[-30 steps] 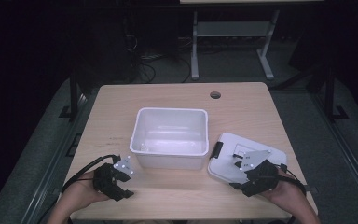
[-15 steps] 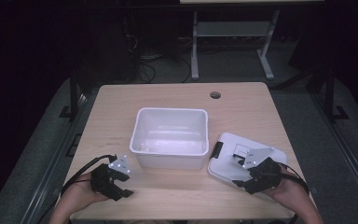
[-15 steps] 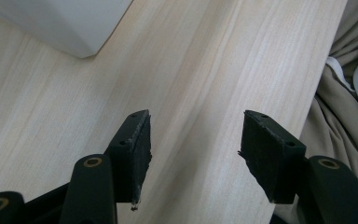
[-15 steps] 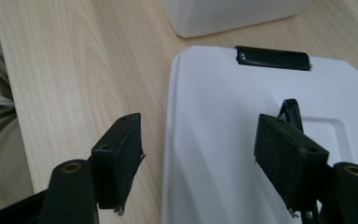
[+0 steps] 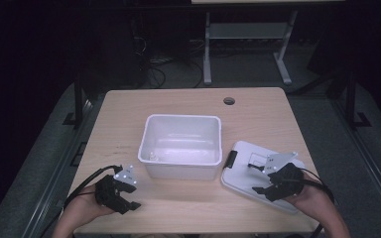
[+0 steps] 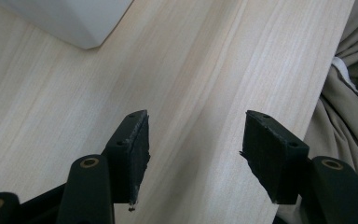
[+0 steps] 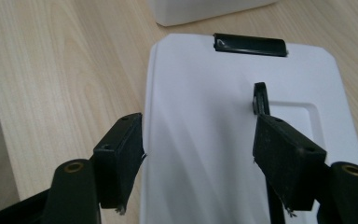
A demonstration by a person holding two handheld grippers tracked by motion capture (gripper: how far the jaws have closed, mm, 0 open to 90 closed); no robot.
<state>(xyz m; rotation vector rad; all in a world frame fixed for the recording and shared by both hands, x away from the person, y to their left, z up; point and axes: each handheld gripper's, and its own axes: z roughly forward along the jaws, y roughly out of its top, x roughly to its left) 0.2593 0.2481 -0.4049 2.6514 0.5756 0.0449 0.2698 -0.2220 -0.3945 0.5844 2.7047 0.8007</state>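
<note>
A white plastic bin [image 5: 181,144] stands empty in the middle of the wooden table [image 5: 178,101]. Its flat white lid [image 5: 250,171] lies to the right, with a black latch [image 5: 230,158] at its near-left edge. My right gripper [image 5: 256,179] hovers open over the lid [image 7: 205,93]; one jaw sits at the lid's side edge, the other beside its thin black handle [image 7: 259,98]. My left gripper [image 5: 131,197] rests near the table's front left, apart from the bin. Its jaws [image 6: 193,126] have just been opening, with only bare wood between them.
The bin's corner [image 6: 70,18] lies ahead of the left gripper. A round cable hole [image 5: 228,100] sits at the table's far right. Beige cloth [image 6: 345,116] hangs past the front edge. Dark floor and a metal stand [image 5: 243,44] lie beyond.
The right gripper has shifted slightly over the lid. The left hand has stayed in place.
</note>
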